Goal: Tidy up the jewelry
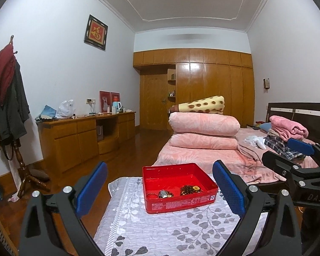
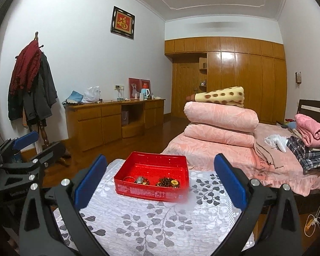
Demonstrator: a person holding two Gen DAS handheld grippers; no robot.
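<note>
A red tin box (image 1: pixel 177 202) (image 2: pixel 147 193) stands open on a table under a white cloth with grey leaves (image 1: pixel 170 230) (image 2: pixel 155 224). Inside lie a dark bead bracelet with a gold charm (image 1: pixel 189 189) (image 2: pixel 167 182), a metal watch or chain piece (image 1: pixel 164 193) (image 2: pixel 140 179) and a thin ring-like bangle (image 2: pixel 128 179). My left gripper (image 1: pixel 160 189) is open, held back from the box with nothing between its blue pads. My right gripper (image 2: pixel 160 183) is open too, also short of the box. Each gripper shows at the edge of the other's view (image 1: pixel 288 155) (image 2: pixel 29 147).
A bed (image 1: pixel 224 160) with folded pink quilts (image 2: pixel 219 123) and stacked clothes (image 2: pixel 309 145) lies behind and to the right of the table. A wooden desk (image 1: pixel 85 136) and a coat stand (image 2: pixel 32 85) line the left wall. A cable (image 2: pixel 315 219) lies on the floor at right.
</note>
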